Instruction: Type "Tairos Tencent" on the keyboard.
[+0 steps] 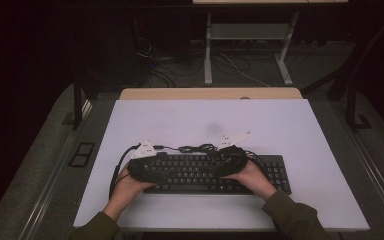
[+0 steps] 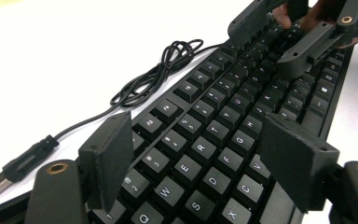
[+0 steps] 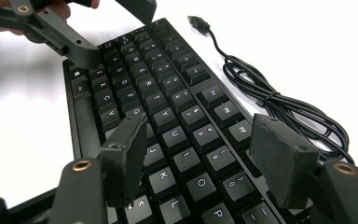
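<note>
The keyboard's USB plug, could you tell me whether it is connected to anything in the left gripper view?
No, the USB plug lies loose on the white table at the end of its cable, beside the keyboard.

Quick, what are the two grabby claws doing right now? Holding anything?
Left gripper: open, holding nothing, jaws spread above the keyboard.
Right gripper: open, holding nothing, also above the keyboard.

Keyboard lower rows cut off by frame edge

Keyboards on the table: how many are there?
1. A black full-size wired keyboard lies at the near edge of the white table, under both grippers, its coiled black cable behind it.
</note>
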Demonstrator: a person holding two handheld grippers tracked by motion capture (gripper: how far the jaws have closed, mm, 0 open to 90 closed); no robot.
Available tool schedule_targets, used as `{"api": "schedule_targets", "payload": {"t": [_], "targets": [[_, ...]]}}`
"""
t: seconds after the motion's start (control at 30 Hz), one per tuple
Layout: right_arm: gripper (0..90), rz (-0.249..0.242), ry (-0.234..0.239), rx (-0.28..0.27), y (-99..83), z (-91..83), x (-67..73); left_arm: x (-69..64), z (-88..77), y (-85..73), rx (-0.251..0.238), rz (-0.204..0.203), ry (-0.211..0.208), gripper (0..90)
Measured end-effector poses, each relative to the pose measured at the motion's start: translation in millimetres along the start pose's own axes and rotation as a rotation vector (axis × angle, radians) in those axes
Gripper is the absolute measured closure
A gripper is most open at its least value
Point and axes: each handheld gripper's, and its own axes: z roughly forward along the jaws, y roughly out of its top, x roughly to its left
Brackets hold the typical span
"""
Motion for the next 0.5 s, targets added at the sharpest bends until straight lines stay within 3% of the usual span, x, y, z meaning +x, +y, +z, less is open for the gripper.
{"api": "schedule_targets", "payload": {"t": [0.23, 0.5], "targets": [[35.6, 0.005, 0.002, -0.006, 1.0, -0.7, 0.7, 0.7, 7.6, 8.5, 0.004, 0.018, -0.004, 39.4], [35.3, -0.001, 0.004, -0.014, 1.5, -2.2, 0.3, 1.3, 14.2, 7.1, 0.028, 0.010, -0.009, 69.3]]}}
